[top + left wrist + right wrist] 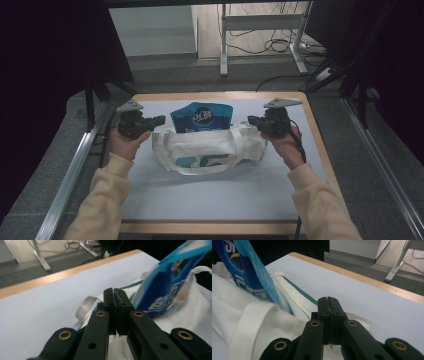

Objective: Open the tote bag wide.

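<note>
A white cloth bag (205, 150) rests on the pale table (225, 195), and a blue packet (202, 117) stands up out of its mouth. My left gripper (161, 120) is at the bag's left end with its jaws pressed together (113, 291), and white cloth runs under and between them. At the bag's right end my right gripper (250, 120) is closed the same way (327, 300), with a thread of cloth showing in the seam. The left gripper view has the packet (162, 287) to the right of the jaws. In the right gripper view the packet (249, 272) is to the left.
One of the bag's straps (83, 307) curls on the table beside the left jaws. The table's wooden edge (220, 94) runs along the far side. Beyond it are a white desk frame (260, 22) and loose cables (280, 45) on the floor. Metal rails (70, 175) flank the table.
</note>
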The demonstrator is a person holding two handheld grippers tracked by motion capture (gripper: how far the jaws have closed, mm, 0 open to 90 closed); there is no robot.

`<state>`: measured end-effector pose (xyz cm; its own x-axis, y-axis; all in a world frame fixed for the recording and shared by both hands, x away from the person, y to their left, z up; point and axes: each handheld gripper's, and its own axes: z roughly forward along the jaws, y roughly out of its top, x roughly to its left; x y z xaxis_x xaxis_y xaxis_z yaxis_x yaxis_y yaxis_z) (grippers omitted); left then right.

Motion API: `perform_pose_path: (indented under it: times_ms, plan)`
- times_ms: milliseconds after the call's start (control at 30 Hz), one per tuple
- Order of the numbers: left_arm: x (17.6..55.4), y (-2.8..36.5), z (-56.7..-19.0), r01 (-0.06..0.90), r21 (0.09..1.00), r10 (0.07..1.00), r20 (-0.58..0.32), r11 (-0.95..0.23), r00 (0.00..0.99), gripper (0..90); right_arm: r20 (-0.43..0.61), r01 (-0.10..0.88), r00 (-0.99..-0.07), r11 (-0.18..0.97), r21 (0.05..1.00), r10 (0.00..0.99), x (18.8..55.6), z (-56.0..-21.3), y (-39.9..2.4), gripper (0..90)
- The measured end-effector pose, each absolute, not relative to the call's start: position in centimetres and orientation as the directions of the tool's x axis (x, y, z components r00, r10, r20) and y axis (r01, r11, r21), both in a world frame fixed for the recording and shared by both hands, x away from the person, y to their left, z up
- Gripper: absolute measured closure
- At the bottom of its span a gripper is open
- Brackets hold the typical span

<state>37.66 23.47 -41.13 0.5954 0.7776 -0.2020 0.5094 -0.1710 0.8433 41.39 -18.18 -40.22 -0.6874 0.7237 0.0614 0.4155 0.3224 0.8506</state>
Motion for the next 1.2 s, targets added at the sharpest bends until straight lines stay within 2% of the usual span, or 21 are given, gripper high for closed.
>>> perform_pose_path:
  times_ms: [167, 367, 600, 1200]
  plan:
    - [37.1, 22.9, -42.8, 0.528, 0.821, 0.758, -0.201, -0.216, 0.621, 89.8, 0.056, 0.428, -0.713, 0.371, 0.824, 0.699, 41.3, -41.6, -16.7, 89.1]
    - [35.6, 23.4, -44.2, 0.546, 0.813, 0.74, -0.239, -0.202, 0.629, 89.6, 0.068, 0.431, -0.726, 0.375, 0.821, 0.685, 40.0, -42.5, -17.0, 89.1]
    - [33.6, 22.7, -45.6, 0.547, 0.792, 0.733, -0.199, -0.271, 0.651, 89.9, 0.047, 0.427, -0.746, 0.423, 0.799, 0.664, 38.4, -43.7, -16.8, 89.1]
    - [33.0, 22.5, -51.2, 0.632, 0.711, 0.757, -0.22, -0.308, 0.616, 90.0, 0.069, 0.481, -0.753, 0.477, 0.736, 0.654, 36.1, -50.7, -17.1, 89.3]
